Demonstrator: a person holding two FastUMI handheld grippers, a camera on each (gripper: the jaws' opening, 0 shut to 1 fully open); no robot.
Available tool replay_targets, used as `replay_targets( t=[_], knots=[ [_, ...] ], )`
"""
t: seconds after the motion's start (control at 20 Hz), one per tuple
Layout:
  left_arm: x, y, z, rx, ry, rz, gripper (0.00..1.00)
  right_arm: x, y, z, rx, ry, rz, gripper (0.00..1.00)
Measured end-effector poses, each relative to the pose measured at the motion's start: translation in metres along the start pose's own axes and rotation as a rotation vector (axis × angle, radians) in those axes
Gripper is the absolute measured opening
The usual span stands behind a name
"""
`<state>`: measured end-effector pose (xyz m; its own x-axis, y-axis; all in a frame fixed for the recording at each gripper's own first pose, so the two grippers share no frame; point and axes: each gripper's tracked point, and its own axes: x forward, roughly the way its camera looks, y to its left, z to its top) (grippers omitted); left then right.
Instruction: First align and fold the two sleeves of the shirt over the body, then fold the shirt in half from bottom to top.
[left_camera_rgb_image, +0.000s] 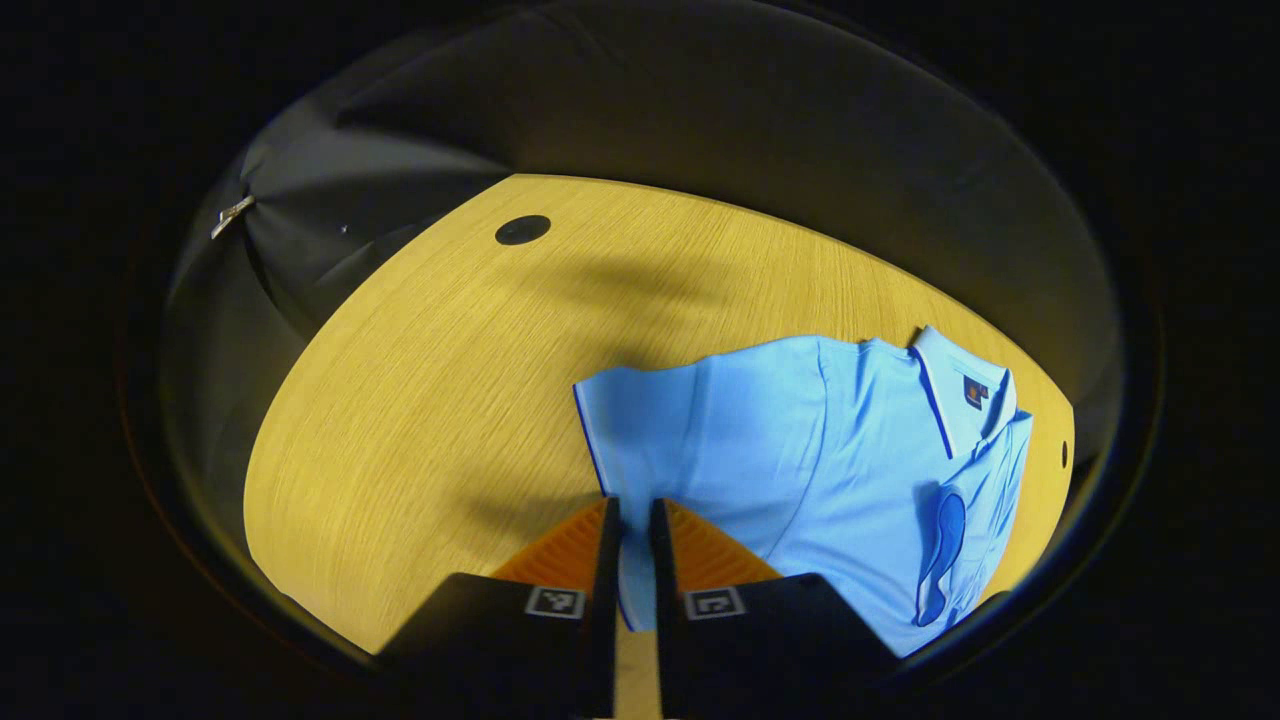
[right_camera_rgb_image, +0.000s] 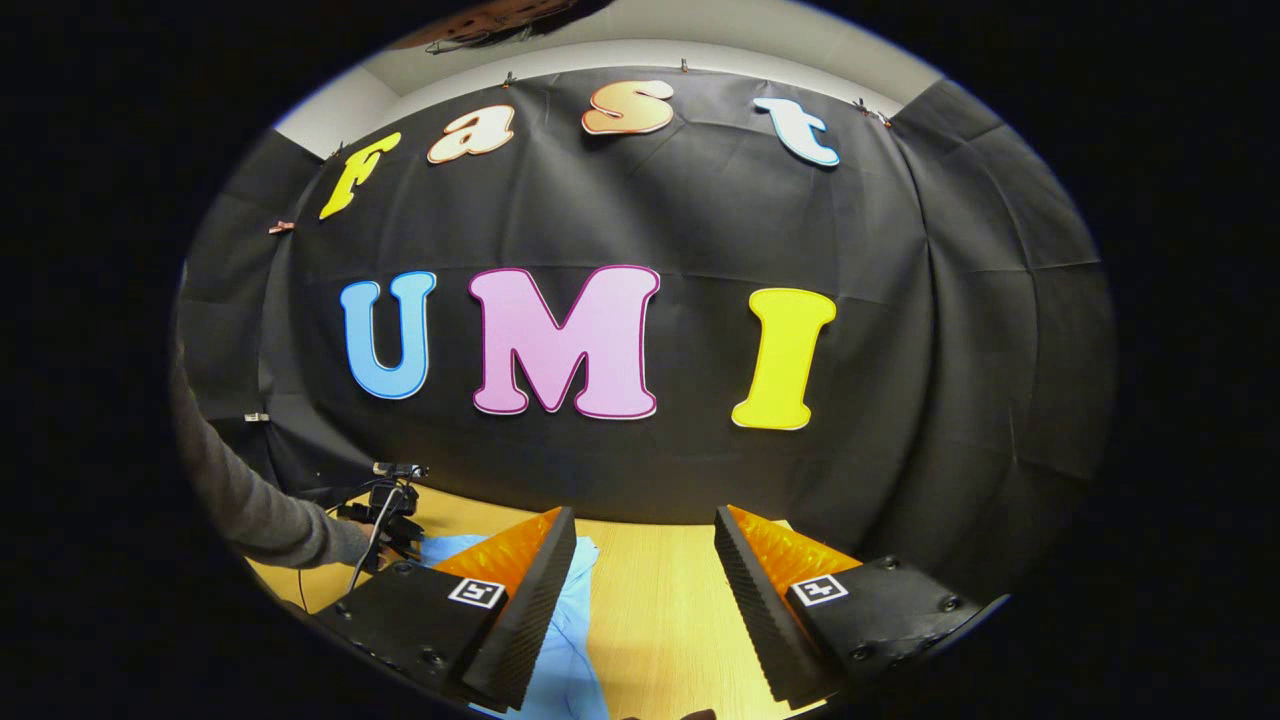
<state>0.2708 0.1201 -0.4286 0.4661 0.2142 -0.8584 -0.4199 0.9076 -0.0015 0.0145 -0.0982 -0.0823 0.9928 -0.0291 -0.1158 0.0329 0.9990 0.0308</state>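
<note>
Pinching the shirt (left_camera_rgb_image: 800, 450) sleeve edge, the left tool (left_camera_rgb_image: 632, 520) perhaps holds little and may slip; right tool (right_camera_rgb_image: 645, 540) wide beside it.

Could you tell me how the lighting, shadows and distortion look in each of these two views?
Left gripper view: warm light on the table, soft dark shadows across it, its edges bowed by the fisheye, the shirt sharp. Right gripper view: the booth wall evenly lit and bulging outward, no glare.
</note>
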Motion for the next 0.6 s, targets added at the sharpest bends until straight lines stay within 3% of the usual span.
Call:
replay_targets(
  t=[0.1, 0.4, 0.6],
  knots=[
    [0.001, -0.002, 0.0, 0.001, -0.005, -0.004, 0.1, 0.0, -0.001, -0.001, 0.002, 0.001, -0.002, 0.88],
    [-0.01, -0.023, 0.007, -0.02, -0.051, -0.095, 0.06, -0.001, -0.006, -0.006, 0.006, 0.01, -0.008, 0.88],
    [-0.037, -0.059, 0.03, 0.057, -0.162, -0.19, 0.06, 0.001, -0.007, -0.009, 0.013, 0.015, -0.006, 0.88]
  ],
)
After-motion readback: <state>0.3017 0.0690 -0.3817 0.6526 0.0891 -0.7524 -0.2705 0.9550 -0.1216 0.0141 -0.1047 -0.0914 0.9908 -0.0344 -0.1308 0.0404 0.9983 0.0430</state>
